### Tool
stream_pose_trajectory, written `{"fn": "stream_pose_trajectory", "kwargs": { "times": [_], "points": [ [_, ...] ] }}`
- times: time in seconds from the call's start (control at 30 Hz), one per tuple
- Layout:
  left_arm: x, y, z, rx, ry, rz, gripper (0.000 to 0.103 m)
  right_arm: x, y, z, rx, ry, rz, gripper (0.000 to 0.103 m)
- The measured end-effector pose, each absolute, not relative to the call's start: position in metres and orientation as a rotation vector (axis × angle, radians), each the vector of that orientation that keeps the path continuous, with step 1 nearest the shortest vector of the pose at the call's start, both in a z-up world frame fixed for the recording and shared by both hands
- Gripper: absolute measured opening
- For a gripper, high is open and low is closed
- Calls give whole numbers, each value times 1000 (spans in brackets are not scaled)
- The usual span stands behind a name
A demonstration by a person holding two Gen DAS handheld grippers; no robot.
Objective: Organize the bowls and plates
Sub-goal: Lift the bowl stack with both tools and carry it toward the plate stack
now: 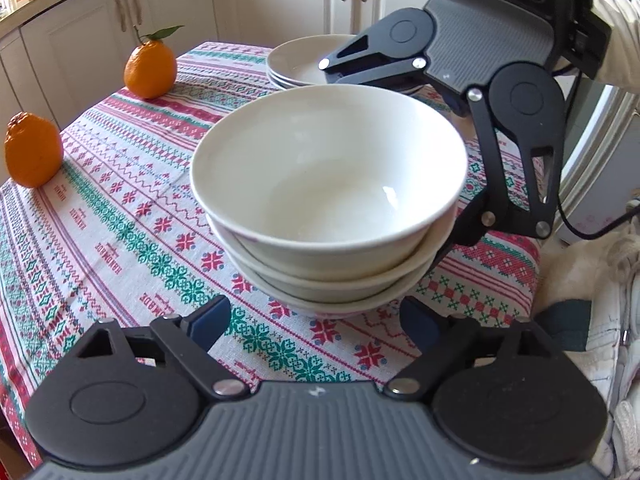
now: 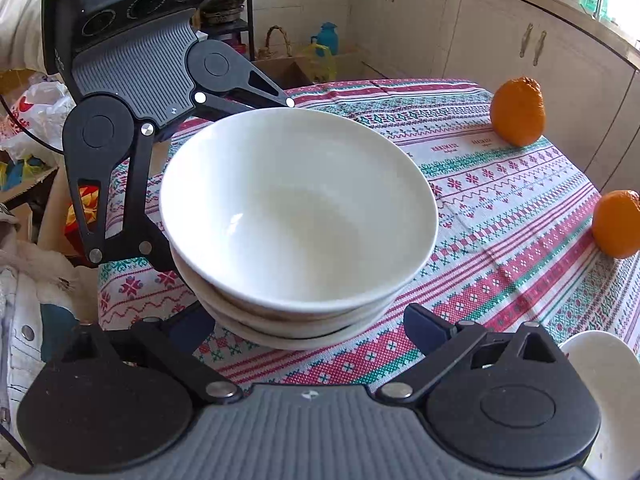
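Now the stack of bowls (image 1: 328, 208) sits on the tablecloth (image 1: 120, 208), right between both claws. Left gripper (image 1: 316, 320) and right gripper (image 2: 312, 328) are spread wide, one each side, not pinching yet.

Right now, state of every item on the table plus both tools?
bowl stack: three white bowls nested, upright, empty, resting on the tablecloth.
plate stack: white plates stacked behind the bowls, top one empty.
oranges: two, whole, unpeeled, one with leaf and stem.
left tool: open, fingers either side of the bowl stack's base, not pressing.
right tool: open, straddling the stack from the opposite side.
cabinet doors: closed.
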State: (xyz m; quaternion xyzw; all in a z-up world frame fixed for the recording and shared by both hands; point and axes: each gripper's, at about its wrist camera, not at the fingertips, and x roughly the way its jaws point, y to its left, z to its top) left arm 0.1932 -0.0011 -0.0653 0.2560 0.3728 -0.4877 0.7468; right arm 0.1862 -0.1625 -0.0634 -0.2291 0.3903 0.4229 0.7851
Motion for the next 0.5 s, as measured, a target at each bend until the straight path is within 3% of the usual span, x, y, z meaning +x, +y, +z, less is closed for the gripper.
{"fn": "stream_pose_trajectory", "kwargs": {
  "times": [0.5],
  "points": [
    [199,-7,-59,561,797,-1130,82,189,-163,-60,-488,855,954,93]
  ]
}}
